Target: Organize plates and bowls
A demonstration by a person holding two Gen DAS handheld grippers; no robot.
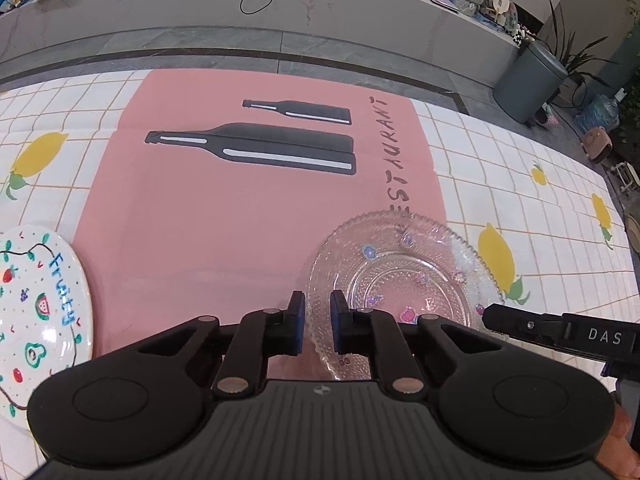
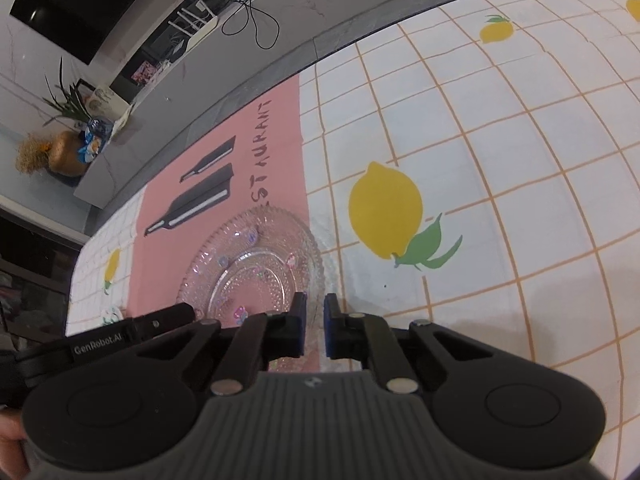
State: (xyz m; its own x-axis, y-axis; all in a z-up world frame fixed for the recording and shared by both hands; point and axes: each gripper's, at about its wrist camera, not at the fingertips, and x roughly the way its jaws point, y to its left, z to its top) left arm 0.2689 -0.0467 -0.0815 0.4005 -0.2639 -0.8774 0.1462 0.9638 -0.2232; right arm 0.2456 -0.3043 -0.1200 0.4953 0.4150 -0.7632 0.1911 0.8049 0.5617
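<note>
Plates number two: one clear glass plate (image 1: 404, 280) with a beaded, scalloped rim and small coloured stickers, and one white ceramic plate (image 1: 40, 312) painted with fruit and the blue word "Fruity". The glass plate lies at the pink placemat's (image 1: 240, 216) right edge, its rim reaching over onto the checked cloth with lemon prints (image 1: 520, 168) that covers the counter; the white plate sits well apart at the counter's left side, overlapping the placemat's left edge only slightly. One placemat shows, printed with two dark bottles (image 1: 256, 148) and the partly covered word "RESTAURANT". The left gripper (image 1: 318, 326) has its jaws parted by a narrow gap, with the glass plate's left rim seen between the blue pads; whether the pads press the rim cannot be told. The right gripper (image 2: 315, 326) likewise shows a narrow gap at the plate's right rim, over the seam between placemat and cloth, and contact there is equally unclear. Each gripper's side appears in the other's camera: the right one reads "DAS" in the left wrist view, the left one reads "GenRobot.AI" in the right wrist view. Beyond the counter's far edge, one grey bin (image 1: 528, 80) stands on the floor.
</note>
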